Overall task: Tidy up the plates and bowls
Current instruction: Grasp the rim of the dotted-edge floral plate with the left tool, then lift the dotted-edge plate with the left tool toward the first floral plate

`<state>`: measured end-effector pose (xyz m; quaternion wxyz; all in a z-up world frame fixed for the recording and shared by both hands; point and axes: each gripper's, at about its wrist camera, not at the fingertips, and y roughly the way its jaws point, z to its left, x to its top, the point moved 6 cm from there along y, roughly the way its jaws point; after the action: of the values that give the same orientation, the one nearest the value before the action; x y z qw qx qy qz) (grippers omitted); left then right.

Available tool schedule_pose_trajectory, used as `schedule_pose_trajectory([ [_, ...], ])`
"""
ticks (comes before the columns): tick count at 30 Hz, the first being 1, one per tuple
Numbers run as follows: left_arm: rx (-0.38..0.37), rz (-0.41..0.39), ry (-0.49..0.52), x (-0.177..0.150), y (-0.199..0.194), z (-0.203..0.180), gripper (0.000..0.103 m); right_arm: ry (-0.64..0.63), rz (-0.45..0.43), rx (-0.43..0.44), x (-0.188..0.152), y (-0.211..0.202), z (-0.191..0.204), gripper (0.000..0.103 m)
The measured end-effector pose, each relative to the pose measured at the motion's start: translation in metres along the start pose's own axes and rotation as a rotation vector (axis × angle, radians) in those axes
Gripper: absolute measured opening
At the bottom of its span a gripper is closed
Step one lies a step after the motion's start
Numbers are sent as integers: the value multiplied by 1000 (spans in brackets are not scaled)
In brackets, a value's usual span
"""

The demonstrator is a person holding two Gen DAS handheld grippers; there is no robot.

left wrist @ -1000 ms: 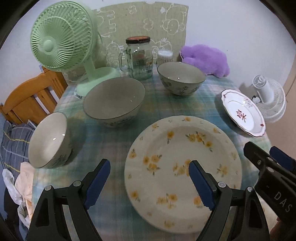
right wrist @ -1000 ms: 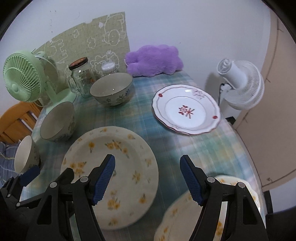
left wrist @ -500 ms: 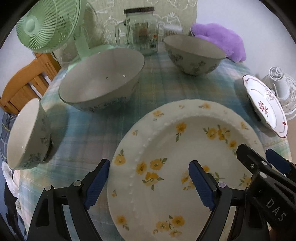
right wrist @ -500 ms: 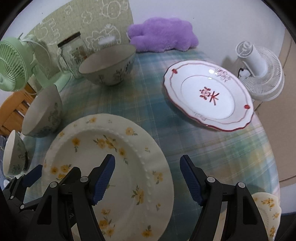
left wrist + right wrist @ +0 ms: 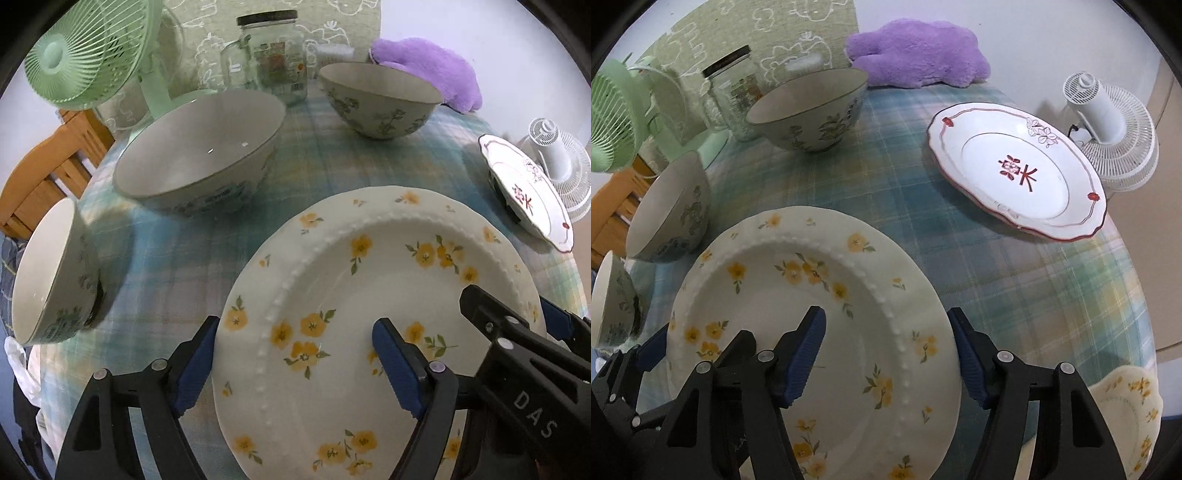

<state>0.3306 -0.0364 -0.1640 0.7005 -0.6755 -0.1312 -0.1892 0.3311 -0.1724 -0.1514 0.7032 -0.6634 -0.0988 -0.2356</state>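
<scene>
**Fingers straddle both edges of the flowered plate**

Fingers of the left gripper (image 5: 295, 363) stand apart and have just been closing, with the left rim of the yellow-flowered plate (image 5: 369, 295) between them: one finger just outside the rim, the other over the plate's well. The right gripper (image 5: 886, 354) mirrors this on the plate's right rim, its jaws also apart and just closing in; neither pair visibly presses the china yet. The plate lies flat on the checked tablecloth (image 5: 1015, 288).

The main risk, as a judgement, is an uneven pinch. If one gripper bites before the other, the plate could tip or skid on the cloth. The glazed rim looks slick, so a shallow hold may slip once lifted. Beyond the left fingers sit a small bowl (image 5: 51, 273) and a large bowl (image 5: 199, 147); a swing that way could knock them. Beyond the right fingers lies a red-trimmed plate (image 5: 1019, 170), and just beside them a second flowered plate (image 5: 1126, 406) at the table edge, easily nudged off.
</scene>
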Motion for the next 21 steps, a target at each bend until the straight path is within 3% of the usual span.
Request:
schedule_pose_trajectory([
  [9, 4, 56, -17, -35, -16, 21, 82, -34, 47, 26, -34, -12, 21, 70],
  [14, 16, 64, -1, -49, -22, 25, 82, -72, 55, 0, -51, -19, 23, 58],
  [18, 25, 53, -4, -50, -21, 25, 86, -79, 48, -3, -54, -20, 23, 58],
  [21, 27, 41, 1, -50, -19, 21, 92, -83, 48, 3, -53, -16, 26, 64],
])
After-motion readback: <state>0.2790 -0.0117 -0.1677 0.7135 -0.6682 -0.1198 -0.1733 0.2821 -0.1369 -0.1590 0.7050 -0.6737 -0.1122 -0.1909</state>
